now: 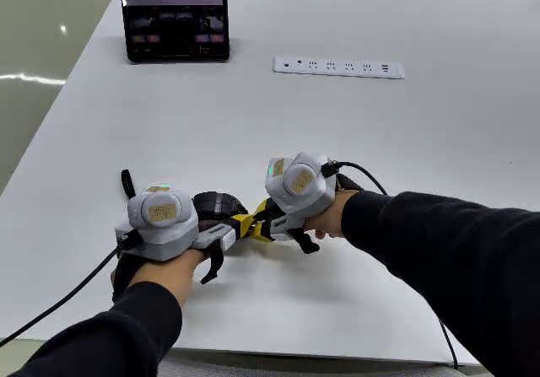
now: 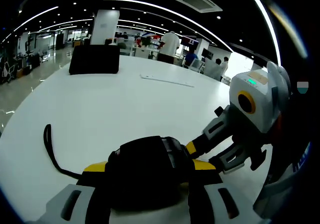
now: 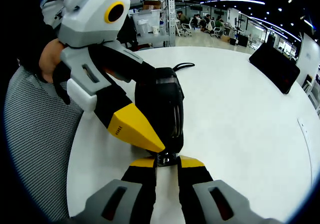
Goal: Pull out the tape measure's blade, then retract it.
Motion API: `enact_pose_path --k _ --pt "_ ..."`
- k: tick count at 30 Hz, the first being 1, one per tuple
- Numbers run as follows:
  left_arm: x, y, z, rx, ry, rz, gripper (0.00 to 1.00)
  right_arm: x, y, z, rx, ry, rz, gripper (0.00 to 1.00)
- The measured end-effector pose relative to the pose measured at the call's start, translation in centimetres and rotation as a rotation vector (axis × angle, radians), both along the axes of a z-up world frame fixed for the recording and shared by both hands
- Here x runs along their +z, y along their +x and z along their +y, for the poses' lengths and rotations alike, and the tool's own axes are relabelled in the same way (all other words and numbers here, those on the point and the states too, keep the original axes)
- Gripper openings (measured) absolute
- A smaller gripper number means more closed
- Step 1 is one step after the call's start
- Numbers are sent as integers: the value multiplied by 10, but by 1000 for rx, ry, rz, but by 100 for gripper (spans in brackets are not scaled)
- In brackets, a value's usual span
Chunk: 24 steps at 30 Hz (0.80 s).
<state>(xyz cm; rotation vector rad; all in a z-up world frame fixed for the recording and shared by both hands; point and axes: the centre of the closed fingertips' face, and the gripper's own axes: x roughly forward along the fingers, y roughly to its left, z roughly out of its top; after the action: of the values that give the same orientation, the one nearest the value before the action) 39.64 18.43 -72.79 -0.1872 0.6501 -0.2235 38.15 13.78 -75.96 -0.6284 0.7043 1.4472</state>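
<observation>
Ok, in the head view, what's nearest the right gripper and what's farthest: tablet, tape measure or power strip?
From the right gripper:
1. The tape measure, right at its jaws.
2. The power strip, farther back, to the right.
3. The tablet, far back left.

Black tape measure, fully retracted

- Left gripper: rounded pale grey housing and black jaws with yellow tips; grey side plates carry dark slots.
- Right gripper: same build, with a grey shell and black jaws tipped in yellow.
- Tan square sticker on the domed top of the left housing, and a matching one on the right.
- Small green light on the right housing.
- Black cable trails from the left unit; a second black cable loops from the right.
- Black long sleeves on both arms.
</observation>
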Motion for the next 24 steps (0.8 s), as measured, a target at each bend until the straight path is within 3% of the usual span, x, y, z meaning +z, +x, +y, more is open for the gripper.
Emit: enact_pose_path --k 3,9,11,13,14,16,17,18,19,21,22,24 --pt "1 1 0 2 -7 -16 59 0 0 0 -16 -6 5 12" --pt "1 -3 -1 -39 -48 48 60 0 1 -1 -62 -21 7 13" --pt "-2 -8 -5 -50 -71 79 65 4 5 -2 -88 -7 -12 17" --pt "3 -9 -5 -70 -67 60 68 11 5 -4 -112 18 -2 19" --pt "5 -9 -4 -72 -67 66 71 17 7 -6 -127 41 -6 19" --pt "6 -10 -1 -90 -64 94 84 23 7 -12 -138 50 -4 23" --pt "11 -8 5 -129 -1 62 91 28 8 -18 -152 60 -10 26" --pt "20 -4 5 -170 15 4 96 31 10 -22 -164 65 -15 28" --pt "31 -3 4 -183 -18 -29 96 36 13 -29 -196 78 -17 30" --pt "40 -5 6 -217 -57 -33 98 49 14 -38 -242 123 -2 35" --pt "44 -5 10 -227 -55 -51 99 53 14 -43 -253 133 -4 37" --pt "44 -10 17 -262 -51 -41 100 62 15 -58 -278 145 -15 41"
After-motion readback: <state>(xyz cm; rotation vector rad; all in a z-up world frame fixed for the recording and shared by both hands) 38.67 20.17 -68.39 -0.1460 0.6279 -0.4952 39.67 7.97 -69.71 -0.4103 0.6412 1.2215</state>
